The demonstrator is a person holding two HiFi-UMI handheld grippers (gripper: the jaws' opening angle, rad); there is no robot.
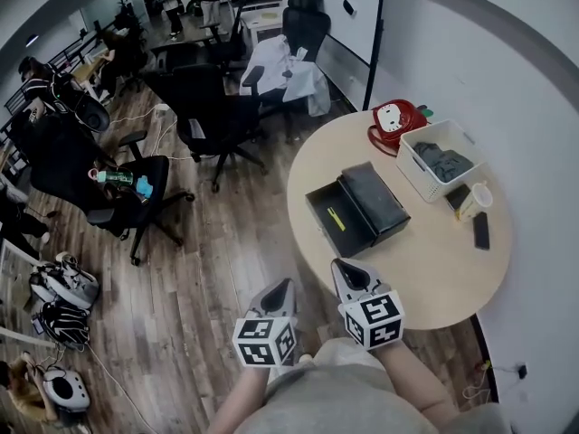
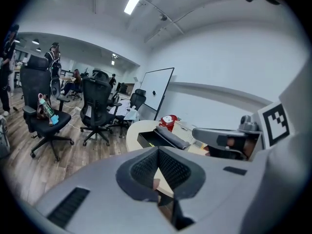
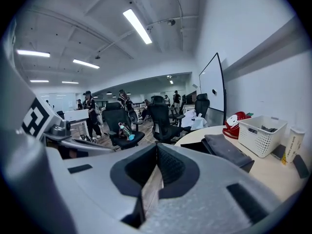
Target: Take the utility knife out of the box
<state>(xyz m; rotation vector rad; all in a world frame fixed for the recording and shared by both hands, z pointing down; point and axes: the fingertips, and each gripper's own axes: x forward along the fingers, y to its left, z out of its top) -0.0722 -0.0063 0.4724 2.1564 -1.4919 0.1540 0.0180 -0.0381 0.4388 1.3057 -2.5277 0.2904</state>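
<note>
**Both claws closed and empty; knife lying in the open box**

Head view: The black box (image 1: 357,209) is sitting open on the round surface (image 1: 434,283), with its lid folded back on the far side. The utility knife (image 1: 336,218) is showing as a yellow strip and is lying inside the box's tray. The left claw (image 1: 281,287) is hanging over the wooden floor (image 1: 208,269), just off the surface's edge. The right claw (image 1: 347,268) is hovering at the surface's near edge, short of the box and touching nothing. A white basket (image 1: 441,161) is standing beyond the box.

Left gripper view: The left claw (image 2: 158,154) is holding its jaws together at the tips, with nothing between them. The box is showing ahead, well apart from the jaws.

Right gripper view: The right claw (image 3: 157,151) is likewise keeping its jaws together and gripping nothing. The box is showing to the right of the jaws, clear of them, with the basket farther right.
</note>
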